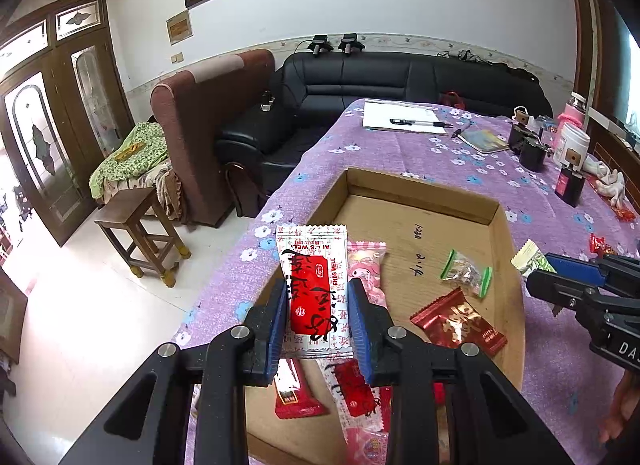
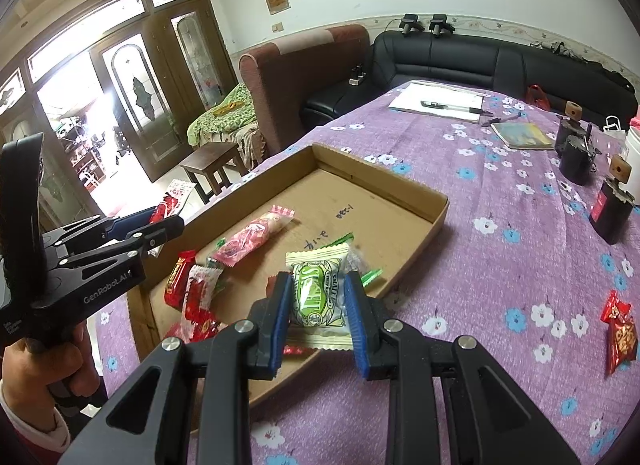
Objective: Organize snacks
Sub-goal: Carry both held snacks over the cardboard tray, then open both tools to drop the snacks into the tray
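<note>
The left tongs (image 1: 318, 301) reach forward over the near end of the shallow cardboard box (image 1: 505, 249), narrowed onto a white-and-red snack packet (image 1: 314, 285) pinched between the blue pads; the right tongs (image 2: 316, 305) hang over the box's near edge, closed to the width of a green-and-white candy packet (image 2: 318, 293) gripped upright; other wrapped snacks lie in the box, and a red packet (image 2: 620, 331) lies apart on the purple floral tabletop (image 2: 500, 265).

Left tool (image 1: 318, 297) hides part of the pink-wrapped snack (image 1: 366, 265).
</note>
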{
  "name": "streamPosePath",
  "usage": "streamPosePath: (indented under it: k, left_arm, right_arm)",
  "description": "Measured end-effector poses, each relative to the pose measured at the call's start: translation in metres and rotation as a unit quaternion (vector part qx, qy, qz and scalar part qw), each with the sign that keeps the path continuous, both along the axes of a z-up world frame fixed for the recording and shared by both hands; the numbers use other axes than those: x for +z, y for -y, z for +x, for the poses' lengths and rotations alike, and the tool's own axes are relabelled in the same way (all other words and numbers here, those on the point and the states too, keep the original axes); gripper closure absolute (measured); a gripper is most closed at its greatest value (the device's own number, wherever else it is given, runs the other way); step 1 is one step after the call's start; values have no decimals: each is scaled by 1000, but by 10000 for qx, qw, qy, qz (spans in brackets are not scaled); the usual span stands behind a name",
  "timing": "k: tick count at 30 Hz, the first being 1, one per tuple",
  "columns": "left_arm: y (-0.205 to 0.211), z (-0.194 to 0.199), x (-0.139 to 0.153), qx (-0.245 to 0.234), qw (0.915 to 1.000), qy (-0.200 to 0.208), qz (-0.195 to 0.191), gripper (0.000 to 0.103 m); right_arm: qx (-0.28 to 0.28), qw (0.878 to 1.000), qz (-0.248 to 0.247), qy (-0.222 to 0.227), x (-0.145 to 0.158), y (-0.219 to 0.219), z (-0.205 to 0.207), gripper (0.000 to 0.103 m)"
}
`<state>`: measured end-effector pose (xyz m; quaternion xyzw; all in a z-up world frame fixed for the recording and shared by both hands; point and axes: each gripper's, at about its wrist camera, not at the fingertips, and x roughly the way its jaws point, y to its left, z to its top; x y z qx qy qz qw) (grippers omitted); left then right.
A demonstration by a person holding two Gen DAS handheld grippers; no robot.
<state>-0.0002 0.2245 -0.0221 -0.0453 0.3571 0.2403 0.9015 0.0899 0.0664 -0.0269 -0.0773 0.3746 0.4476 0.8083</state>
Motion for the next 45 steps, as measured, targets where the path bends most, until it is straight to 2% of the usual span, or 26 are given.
streamPosePath:
  k: [6, 12, 17, 23, 30, 36, 38, 40, 45]
  left_arm:
    - [-5, 11, 2, -46, 10000, -26, 57, 72]
    - [-8, 43, 8, -214, 9997, -89, 75, 72]
    - [-16, 78, 7, -344, 9991, -112, -243, 72]
    - [-27, 123, -10, -428, 9963, -391, -631, 72]
    - [-28, 161, -37, -473, 9930, -912, -587, 70]
    - [-27, 172, -50, -495, 9906, -1129, -591, 70]
    - [-28, 172, -53, -492, 9899, -1171, -636, 66]
    - [-28, 172, -54, -454, 9901, -1157, -658, 45]
    - [-29, 170, -49, -493, 9903, -1110, -677, 35]
  right_arm:
    - [-52, 10000, 3, -2, 0, -8, 13, 77]
    - [-156, 9999, 7, -55, -3, -18, 34, 77]
    - [-250, 9996, -64, -128, -10, -33, 57, 77]
    - [-336, 9988, -206, -286, -25, -51, 81, 77]
    - [-373, 9978, -414, -353, -40, -62, 93, 77]
    - [-438, 9971, -487, -386, -46, -60, 100, 77]
    - [-464, 9970, -489, -373, -46, -59, 101, 77]
    - [-453, 9970, -493, -382, -45, -59, 101, 77]
    - [-457, 9970, -474, -397, -44, -59, 101, 76]
